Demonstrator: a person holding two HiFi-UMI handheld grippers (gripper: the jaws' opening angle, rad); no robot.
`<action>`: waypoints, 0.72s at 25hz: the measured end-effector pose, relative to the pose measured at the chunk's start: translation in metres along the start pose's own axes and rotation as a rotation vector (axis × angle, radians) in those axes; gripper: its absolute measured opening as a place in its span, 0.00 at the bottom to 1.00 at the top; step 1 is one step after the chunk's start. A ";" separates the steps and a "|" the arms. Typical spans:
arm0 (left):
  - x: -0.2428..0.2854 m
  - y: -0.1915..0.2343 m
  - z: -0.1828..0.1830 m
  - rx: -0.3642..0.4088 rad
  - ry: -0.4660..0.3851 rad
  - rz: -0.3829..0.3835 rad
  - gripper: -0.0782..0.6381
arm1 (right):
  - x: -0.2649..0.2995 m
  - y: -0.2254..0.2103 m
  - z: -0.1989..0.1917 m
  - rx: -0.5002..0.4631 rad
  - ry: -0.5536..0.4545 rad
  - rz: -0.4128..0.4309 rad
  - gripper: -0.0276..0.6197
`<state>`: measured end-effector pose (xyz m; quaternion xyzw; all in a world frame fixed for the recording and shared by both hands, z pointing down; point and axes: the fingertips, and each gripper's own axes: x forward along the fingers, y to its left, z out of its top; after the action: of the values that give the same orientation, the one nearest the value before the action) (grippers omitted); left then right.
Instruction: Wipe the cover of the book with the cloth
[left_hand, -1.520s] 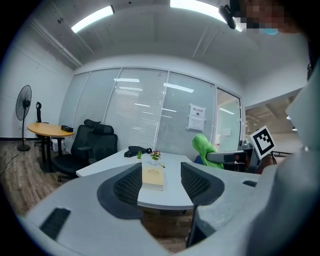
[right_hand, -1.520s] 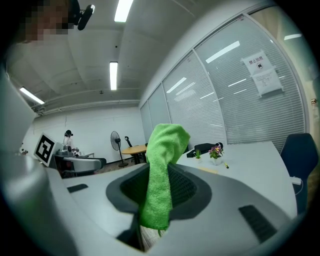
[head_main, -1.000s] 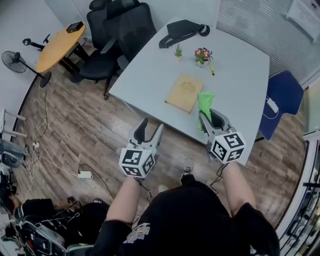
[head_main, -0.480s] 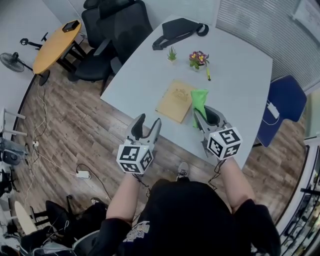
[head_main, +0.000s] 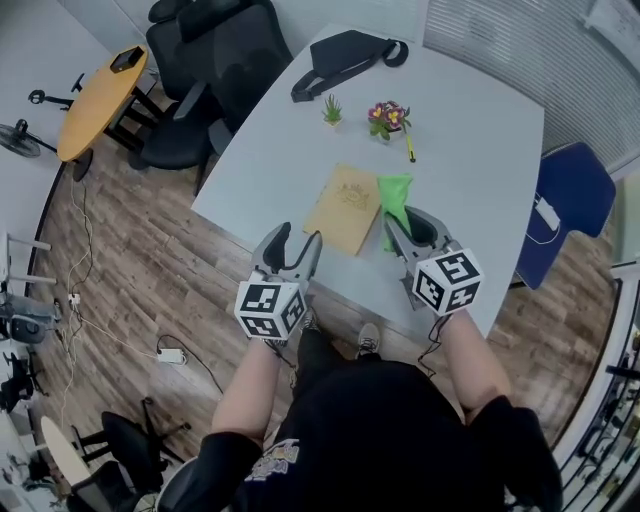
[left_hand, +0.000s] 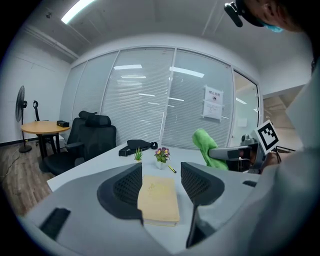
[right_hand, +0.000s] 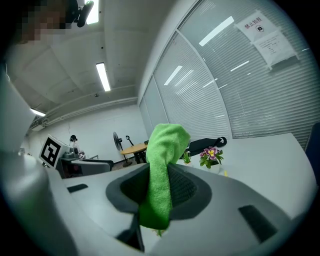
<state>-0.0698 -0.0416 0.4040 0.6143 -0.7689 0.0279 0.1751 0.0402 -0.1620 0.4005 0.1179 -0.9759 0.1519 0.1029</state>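
Observation:
A tan book (head_main: 345, 208) lies flat on the white table (head_main: 480, 150) near its front edge; in the left gripper view the book (left_hand: 159, 200) shows straight ahead between the jaws. My left gripper (head_main: 298, 236) is open and holds nothing, and it hovers at the table edge just short of the book. My right gripper (head_main: 408, 218) is shut on a green cloth (head_main: 393, 195), which sticks up out of the jaws beside the book's right side. The cloth (right_hand: 162, 175) fills the gap between the right pads.
A black bag (head_main: 340, 60), a small green plant (head_main: 331, 108), a flower pot (head_main: 388, 115) and a yellow pen (head_main: 409, 150) lie at the table's far end. Black office chairs (head_main: 215, 60) stand left, a blue chair (head_main: 565, 200) right, a round wooden table (head_main: 95, 100) far left.
Both grippers have moved forward to the table's front edge, the left up to the book. The right still holds the cloth, now beside the book.

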 end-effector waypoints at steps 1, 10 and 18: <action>0.005 0.002 -0.001 0.002 0.009 -0.007 0.43 | 0.002 -0.002 0.000 0.003 0.000 -0.006 0.20; 0.057 0.033 -0.025 0.027 0.129 -0.138 0.43 | 0.034 -0.020 -0.009 0.052 0.009 -0.129 0.20; 0.109 0.059 -0.057 0.053 0.278 -0.331 0.43 | 0.065 -0.035 -0.018 0.105 0.033 -0.290 0.20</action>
<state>-0.1324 -0.1142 0.5000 0.7267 -0.6252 0.1034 0.2652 -0.0090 -0.2016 0.4425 0.2601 -0.9376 0.1883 0.1336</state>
